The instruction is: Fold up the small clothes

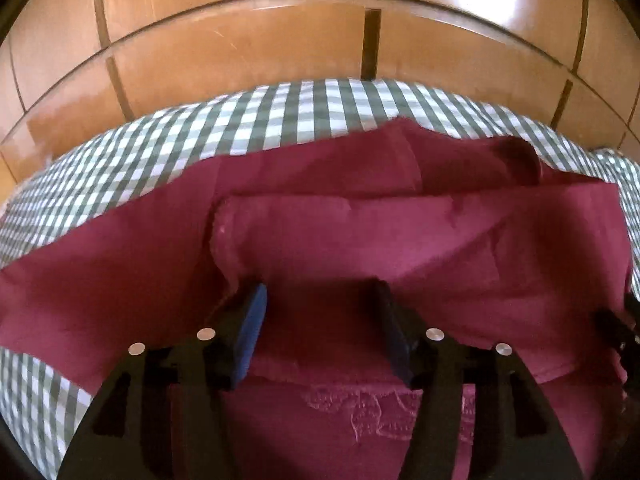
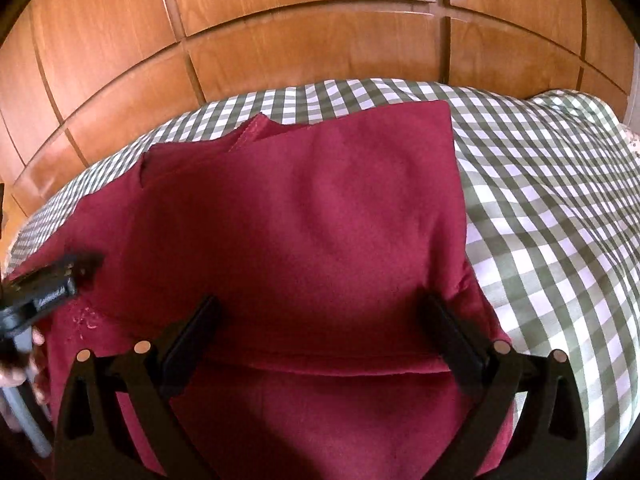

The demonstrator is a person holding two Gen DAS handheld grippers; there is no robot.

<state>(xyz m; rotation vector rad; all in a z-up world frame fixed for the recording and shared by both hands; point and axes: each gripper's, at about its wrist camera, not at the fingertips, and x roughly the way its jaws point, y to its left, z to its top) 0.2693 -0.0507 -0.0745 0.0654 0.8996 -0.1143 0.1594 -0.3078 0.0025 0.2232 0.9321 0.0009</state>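
Left tongs (image 1: 320,312) agape over maroon garment (image 1: 360,240), long axis crosswise.

A wooden wardrobe (image 2: 304,52) with glossy orange-brown panels stands behind the bed. Bright light reflects on its upper panels. A green and white checked sheet (image 2: 540,208) covers the bed.

Bed w/ green-and-white checked cover (image 2: 540,216) carried a dark red garment (image 2: 304,216), folded over itself, lying directly on the cloth. Cover showed around garment at far, left & right edges; wooden panelled cabinet (image 2: 304,40) stood behind.
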